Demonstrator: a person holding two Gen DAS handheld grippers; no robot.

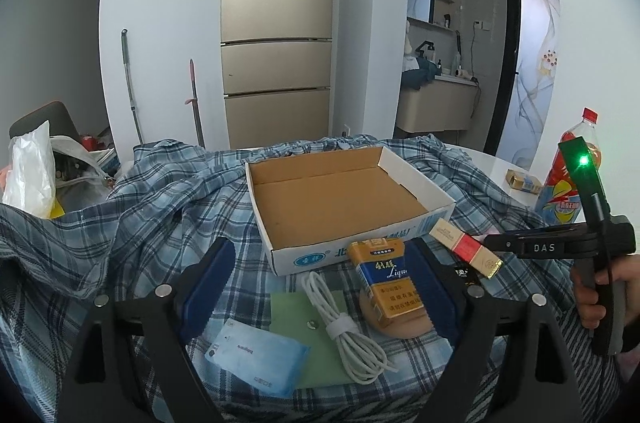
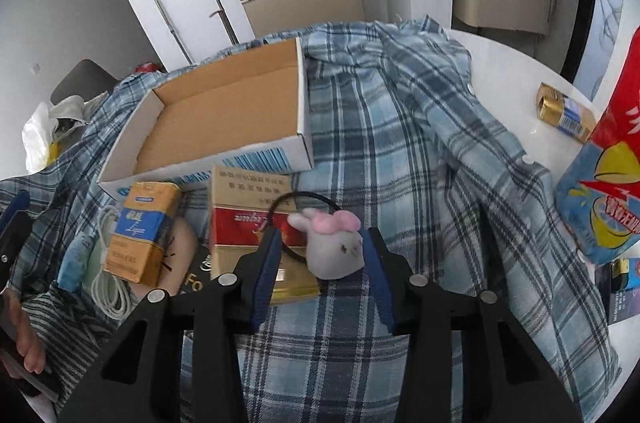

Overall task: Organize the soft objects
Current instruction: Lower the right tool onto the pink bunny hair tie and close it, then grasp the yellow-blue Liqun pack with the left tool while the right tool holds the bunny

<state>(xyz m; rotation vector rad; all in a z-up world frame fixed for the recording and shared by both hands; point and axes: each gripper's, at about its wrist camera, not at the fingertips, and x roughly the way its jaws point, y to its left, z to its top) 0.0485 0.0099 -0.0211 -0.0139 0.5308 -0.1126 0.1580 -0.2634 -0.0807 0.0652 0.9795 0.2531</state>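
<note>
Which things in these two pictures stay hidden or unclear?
- Right wrist view: whether the right gripper presses the plush bunny; its right side hides contact.
- Left wrist view: the beige round object, mostly under the blue-and-gold pack.
- Left wrist view: print on the tissue pack, too small.

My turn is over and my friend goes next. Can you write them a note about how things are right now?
Left hand-held gripper: open and holding nothing, above the things in front of the cardboard box.
Right hand-held gripper: open around the bunny hair tie. A gap shows on one side, so treat the hair tie as not gripped.
Things: the tissue pack and green cloth lie on the plaid shirt in front of the box.
Done: nothing is in the box.
Left: grip the bunny, then probably put it, the tissues and the cloth into the box.
</note>
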